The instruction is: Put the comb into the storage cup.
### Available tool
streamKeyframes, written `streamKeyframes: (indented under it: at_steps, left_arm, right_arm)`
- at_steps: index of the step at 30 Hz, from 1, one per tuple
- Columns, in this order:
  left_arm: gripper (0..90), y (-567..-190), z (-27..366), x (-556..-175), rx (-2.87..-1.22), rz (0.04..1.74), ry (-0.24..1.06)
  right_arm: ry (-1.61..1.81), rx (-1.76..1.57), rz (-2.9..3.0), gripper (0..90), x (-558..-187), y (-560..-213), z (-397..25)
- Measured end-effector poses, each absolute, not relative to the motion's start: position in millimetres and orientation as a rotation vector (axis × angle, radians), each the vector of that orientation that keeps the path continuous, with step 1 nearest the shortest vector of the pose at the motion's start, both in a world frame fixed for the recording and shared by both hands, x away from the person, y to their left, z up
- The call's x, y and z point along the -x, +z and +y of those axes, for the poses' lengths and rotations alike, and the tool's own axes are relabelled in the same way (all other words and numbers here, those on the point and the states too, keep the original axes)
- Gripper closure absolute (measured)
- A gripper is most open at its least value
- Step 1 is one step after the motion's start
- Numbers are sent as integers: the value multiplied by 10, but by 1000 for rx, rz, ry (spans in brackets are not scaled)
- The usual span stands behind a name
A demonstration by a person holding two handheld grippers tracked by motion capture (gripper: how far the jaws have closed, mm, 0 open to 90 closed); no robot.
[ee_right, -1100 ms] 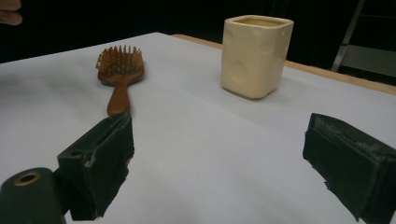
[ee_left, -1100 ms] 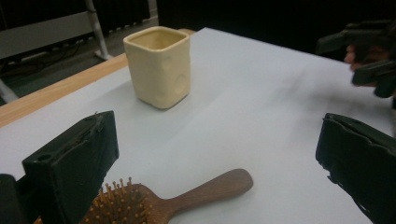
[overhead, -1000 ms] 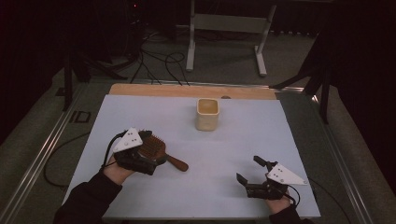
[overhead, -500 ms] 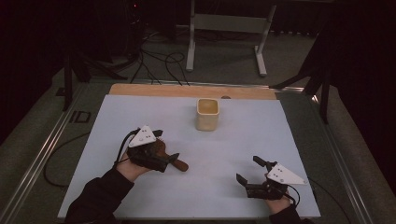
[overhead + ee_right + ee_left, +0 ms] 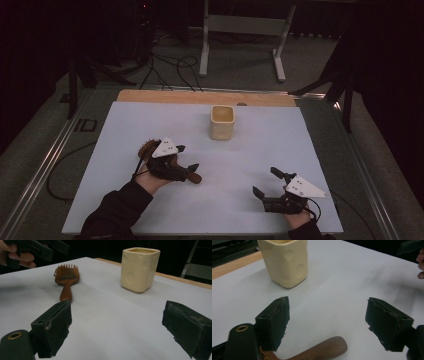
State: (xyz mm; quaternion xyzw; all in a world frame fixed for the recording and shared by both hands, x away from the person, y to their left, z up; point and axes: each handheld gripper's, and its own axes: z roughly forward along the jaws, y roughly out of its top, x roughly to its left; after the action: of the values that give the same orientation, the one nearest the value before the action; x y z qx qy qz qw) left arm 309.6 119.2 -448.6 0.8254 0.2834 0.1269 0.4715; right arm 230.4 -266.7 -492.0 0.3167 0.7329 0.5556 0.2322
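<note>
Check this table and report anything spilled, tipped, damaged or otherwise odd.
Nothing stands out. The cream square ceramic cup stands upright, with no spill showing around it. The brown wooden hairbrush lies flat, bristles up, under the open left tongs. The right tongs are open and hold nothing.

The room was dark, and light fell mainly on the white worktop [image 5: 300, 150] with its wooden strip [image 5: 200, 97] along the far edge. Beyond it, black cables [image 5: 170, 67] lay on the grey floor [image 5: 240, 75] beside a pale metal stand [image 5: 240, 25].
</note>
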Motion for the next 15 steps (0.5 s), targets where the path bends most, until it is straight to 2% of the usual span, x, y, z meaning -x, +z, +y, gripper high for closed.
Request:
streamKeyframes:
  at_steps: [8,10,15]
  left_arm:
    - [295,-4595,1118,-3135,-2036,744,293]
    - [401,-4640,1109,-3160,-2038,763,285]
    - [530,-4672,1085,-3186,-2042,768,271]
  right_arm:
    - [1527,-873,2017,87,-2305,-4922,-2671]
    - [1527,-870,2018,87,-2306,-4924,-2670]
    - [1528,-869,2021,87,-2307,-4925,-2669]
